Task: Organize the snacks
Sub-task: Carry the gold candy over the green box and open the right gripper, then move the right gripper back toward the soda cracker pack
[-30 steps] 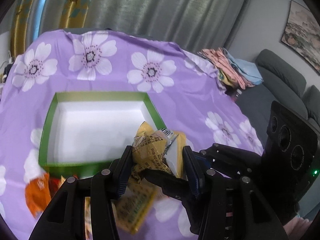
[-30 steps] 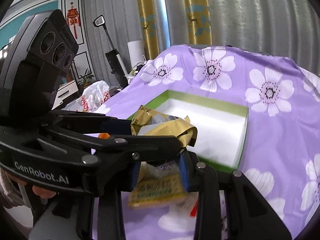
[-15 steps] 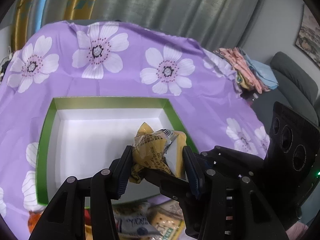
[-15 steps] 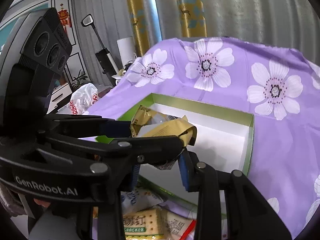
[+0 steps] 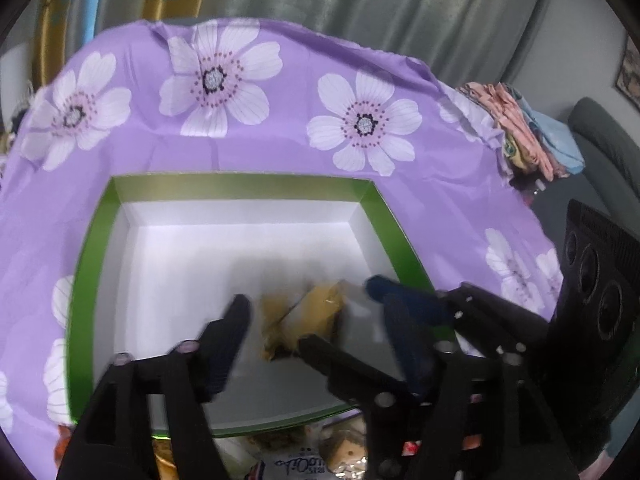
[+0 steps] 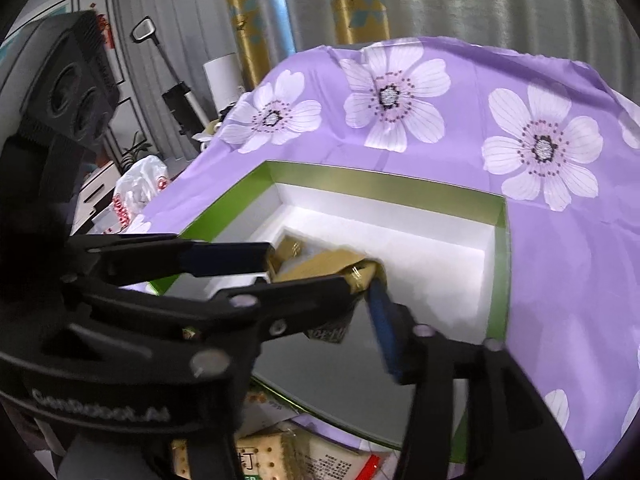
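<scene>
You have both grippers over the green-rimmed box (image 5: 86, 280), and both sets of jaws have just been opening: the left gripper (image 5: 308, 312) stands wide, with the yellow snack packets (image 5: 316, 316) between its fingers but no pad visibly pressing on them; the right gripper (image 6: 320, 276) is spread too, the packets (image 6: 320, 264) lying at its fingertips, and the blur there keeps you from ruling out a light touch. The packets sit low inside the box at its near right corner, on or just above the white floor; which, you cannot tell. Judged progress: early. This looks like the first load going in, since the rest of the white interior shows nothing else. Left to do: the pile of other snacks (image 6: 280, 452) on the purple flowered cloth (image 5: 400, 208), just outside the near wall of the box, is not yet boxed. In the left wrist view the same pile (image 5: 304, 456) shows at the bottom edge. Writing: "GenRobot.AI" on the left gripper's body, readable though soft, in the right wrist view; a cracker pack in the pile carries Chinese characters; a white packet in the left wrist view bears upside-down script too blurred to read. Print on the yellow packets is illegible.
</scene>
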`<state>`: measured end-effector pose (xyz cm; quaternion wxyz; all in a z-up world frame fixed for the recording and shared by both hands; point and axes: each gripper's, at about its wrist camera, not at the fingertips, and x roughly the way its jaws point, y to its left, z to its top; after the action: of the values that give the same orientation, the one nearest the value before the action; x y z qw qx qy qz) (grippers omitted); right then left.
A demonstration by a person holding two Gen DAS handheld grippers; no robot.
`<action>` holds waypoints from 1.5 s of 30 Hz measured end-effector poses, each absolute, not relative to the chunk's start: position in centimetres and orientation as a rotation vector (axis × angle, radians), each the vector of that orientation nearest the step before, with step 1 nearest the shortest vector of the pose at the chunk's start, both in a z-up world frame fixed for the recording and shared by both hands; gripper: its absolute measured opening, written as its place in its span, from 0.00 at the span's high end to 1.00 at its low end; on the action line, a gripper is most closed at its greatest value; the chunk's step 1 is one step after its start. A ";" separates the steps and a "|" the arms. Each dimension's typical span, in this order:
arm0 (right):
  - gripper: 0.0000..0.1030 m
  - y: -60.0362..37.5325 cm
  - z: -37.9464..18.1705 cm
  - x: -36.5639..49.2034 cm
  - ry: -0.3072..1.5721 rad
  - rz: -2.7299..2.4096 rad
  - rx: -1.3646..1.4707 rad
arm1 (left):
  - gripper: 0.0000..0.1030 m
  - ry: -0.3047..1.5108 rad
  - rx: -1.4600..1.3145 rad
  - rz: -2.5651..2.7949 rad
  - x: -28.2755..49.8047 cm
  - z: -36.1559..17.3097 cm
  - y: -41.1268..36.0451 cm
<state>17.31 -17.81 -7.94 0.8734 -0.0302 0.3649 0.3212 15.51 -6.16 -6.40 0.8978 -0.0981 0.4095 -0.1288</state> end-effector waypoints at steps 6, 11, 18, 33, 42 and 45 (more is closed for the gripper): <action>0.34 -19.8 -7.1 15.8 0.730 0.619 -0.041 | 0.15 0.772 -0.099 -0.160 12.9 -4.5 -6.3; 0.24 -21.2 -5.8 13.4 0.689 0.617 -0.024 | 0.04 0.719 -0.037 -0.070 10.7 -3.1 -6.2; 0.20 -22.3 -3.3 8.8 0.624 0.642 -0.020 | 0.04 0.651 -0.024 -0.026 7.1 -0.8 -6.3; 0.20 -22.8 -0.3 1.6 0.553 0.689 -0.084 | 0.04 0.601 -0.005 -0.026 0.8 1.5 -7.8; 0.20 -23.3 -0.5 -0.5 0.569 0.692 -0.094 | 0.04 0.644 -0.026 -0.034 -1.4 0.6 -8.1; 0.20 -23.4 -1.2 -0.9 0.592 0.681 -0.106 | 0.04 0.683 -0.060 -0.048 -1.8 -0.5 -7.6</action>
<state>-0.94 -23.39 -1.19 0.8986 -0.0513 0.2858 0.3289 -1.77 -7.58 -0.51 0.9415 -0.0295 0.3350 -0.0234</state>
